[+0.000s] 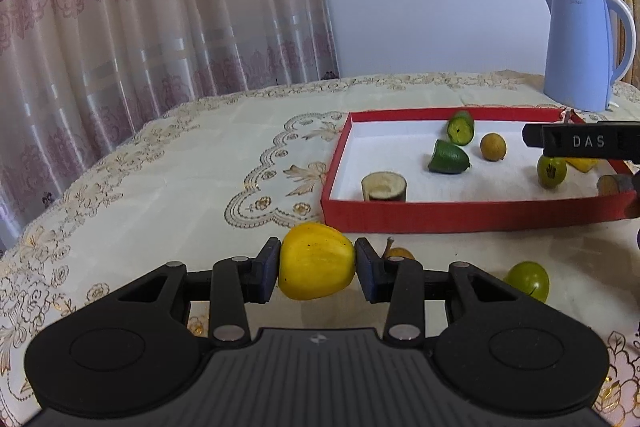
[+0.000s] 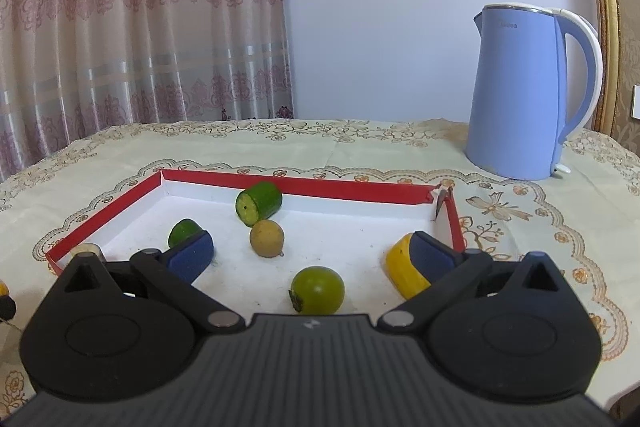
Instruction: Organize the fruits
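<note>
My left gripper [image 1: 317, 267] is shut on a yellow fruit [image 1: 316, 267] and holds it above the tablecloth, in front of the red tray [image 1: 440, 215]. A green round fruit [image 1: 528, 281] and an orange fruit with a stem [image 1: 400, 253] lie on the cloth beside it. My right gripper [image 2: 310, 251] is open and empty over the tray [image 2: 300, 185]. Between and around its fingers lie a green round fruit [image 2: 318, 290], a tan round fruit [image 2: 267, 238], a green cut cylinder [image 2: 258, 203], a green piece [image 2: 182, 231] and a yellow piece [image 2: 404, 271].
A blue kettle [image 2: 520, 91] stands behind the tray at the back right. A pale cut cylinder [image 1: 384, 187] sits in the tray's near left corner. A curtain [image 1: 140, 7] hangs behind the table's left and far edge. A gold frame [image 2: 600, 7] is at the right.
</note>
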